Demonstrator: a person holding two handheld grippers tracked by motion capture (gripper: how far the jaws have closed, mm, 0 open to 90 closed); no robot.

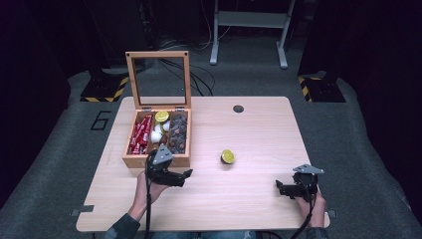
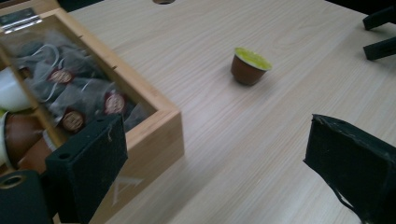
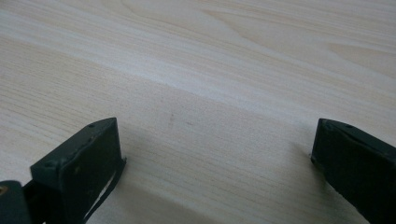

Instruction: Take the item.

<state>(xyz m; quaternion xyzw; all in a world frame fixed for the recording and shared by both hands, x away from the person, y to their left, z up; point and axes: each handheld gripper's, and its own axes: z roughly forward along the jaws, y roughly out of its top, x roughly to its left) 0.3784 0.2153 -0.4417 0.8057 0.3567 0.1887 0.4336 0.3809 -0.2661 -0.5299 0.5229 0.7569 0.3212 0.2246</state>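
- Near table centre, slightly toward 4 o'clock: sitting alone on the pale wooden table [image 1: 259, 134], a small brown coffee capsule [image 1: 228, 156] with a yellow-green foil lid.
- Standing at 9 o'clock from the capsule, well apart from it: an open wooden box [image 1: 157, 160], glass lid propped upright, holding red packets, white and brown capsules, and tea bags.
- Hovering at the box's near corner, about 7 o'clock from the capsule: left gripper [image 1: 187, 174], jaws spread wide and gripping nothing.
- Resting low near the table edge at 4 o'clock from the capsule: right gripper [image 1: 277, 185], jaws likewise spread and empty.
- Judging by looks: capsule probably very light, thin-walled and easily dented, with a foil top likely to puncture; smooth tapered sides possibly slipping, so best squeezing gently across the body just under the rim.
- Looking along the left gripper: showing the capsule [image 2: 249, 66] up close, its rim and tapered side, plus round tea-bag labels in the box [image 2: 154, 126], details too small from above.
- Looking along the right gripper [image 3: 212, 154]: bare wood grain between the open jaws.
- Looking from above: giving both hands, the whole box and the raised lid together.
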